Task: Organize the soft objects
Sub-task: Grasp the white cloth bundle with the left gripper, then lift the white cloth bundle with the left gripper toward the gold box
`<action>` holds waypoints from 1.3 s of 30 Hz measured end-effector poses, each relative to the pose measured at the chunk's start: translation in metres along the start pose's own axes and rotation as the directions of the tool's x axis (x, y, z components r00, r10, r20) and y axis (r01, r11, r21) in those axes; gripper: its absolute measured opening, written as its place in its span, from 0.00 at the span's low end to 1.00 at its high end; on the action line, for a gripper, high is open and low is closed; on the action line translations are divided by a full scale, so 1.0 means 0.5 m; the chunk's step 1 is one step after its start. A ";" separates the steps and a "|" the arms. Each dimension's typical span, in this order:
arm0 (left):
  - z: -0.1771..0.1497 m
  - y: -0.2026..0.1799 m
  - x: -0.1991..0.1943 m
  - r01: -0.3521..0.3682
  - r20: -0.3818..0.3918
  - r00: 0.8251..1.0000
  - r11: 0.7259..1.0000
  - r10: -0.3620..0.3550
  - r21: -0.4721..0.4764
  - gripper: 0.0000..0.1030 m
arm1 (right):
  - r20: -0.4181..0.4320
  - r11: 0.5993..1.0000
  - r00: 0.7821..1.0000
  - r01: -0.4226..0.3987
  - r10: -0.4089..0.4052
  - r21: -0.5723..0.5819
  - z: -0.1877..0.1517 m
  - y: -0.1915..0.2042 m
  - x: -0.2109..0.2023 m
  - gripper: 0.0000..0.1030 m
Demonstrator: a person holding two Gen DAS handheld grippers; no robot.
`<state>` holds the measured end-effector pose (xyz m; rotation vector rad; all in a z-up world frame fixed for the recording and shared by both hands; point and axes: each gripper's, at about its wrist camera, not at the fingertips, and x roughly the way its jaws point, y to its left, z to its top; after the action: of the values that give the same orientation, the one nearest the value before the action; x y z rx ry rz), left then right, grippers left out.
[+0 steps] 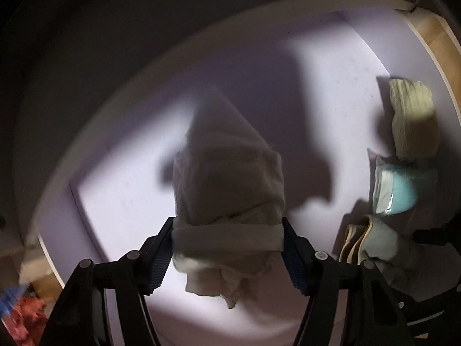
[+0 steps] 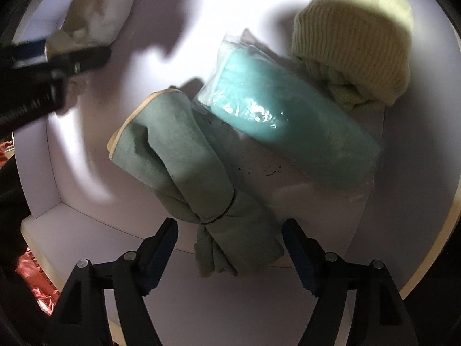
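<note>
left wrist view: left gripper (image 1: 227, 245) clamped on rolled beige cloth (image 1: 227, 178), hanging over white bin floor (image 1: 121, 201). right gripper (image 2: 230, 248) apart around tied green towel (image 2: 184, 161), pads clear. best lowered beside the row, then released gently, keeping the roll intact.

White shelf compartment under hard light

The white shelf floor (image 2: 86, 150) glares at centre frame with dark shadows; a wooden edge (image 1: 440, 37) shows upper right, and the surroundings upper left are dark.
</note>
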<state>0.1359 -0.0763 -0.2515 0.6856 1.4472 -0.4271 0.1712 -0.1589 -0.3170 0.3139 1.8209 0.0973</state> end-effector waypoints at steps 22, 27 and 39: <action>-0.125 0.046 0.001 -0.016 0.013 1.000 0.974 0.020 -0.224 0.57 | 0.029 0.997 0.998 0.065 -0.064 -0.041 -0.004 0.024 0.011 0.75; -0.170 0.011 -0.045 -0.019 0.059 0.998 0.973 0.034 -0.228 0.56 | 0.030 0.997 0.998 0.063 -0.062 -0.045 -0.005 0.023 0.009 0.75; -0.191 0.018 -0.152 -0.022 0.152 0.987 0.981 0.051 -0.192 0.56 | 0.032 0.996 0.997 0.075 -0.073 -0.049 -0.005 0.025 0.011 0.75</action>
<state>0.0620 -0.0170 -0.1737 0.5133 1.3057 -0.3024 0.1696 -0.1454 -0.3190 0.2109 1.7949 0.0862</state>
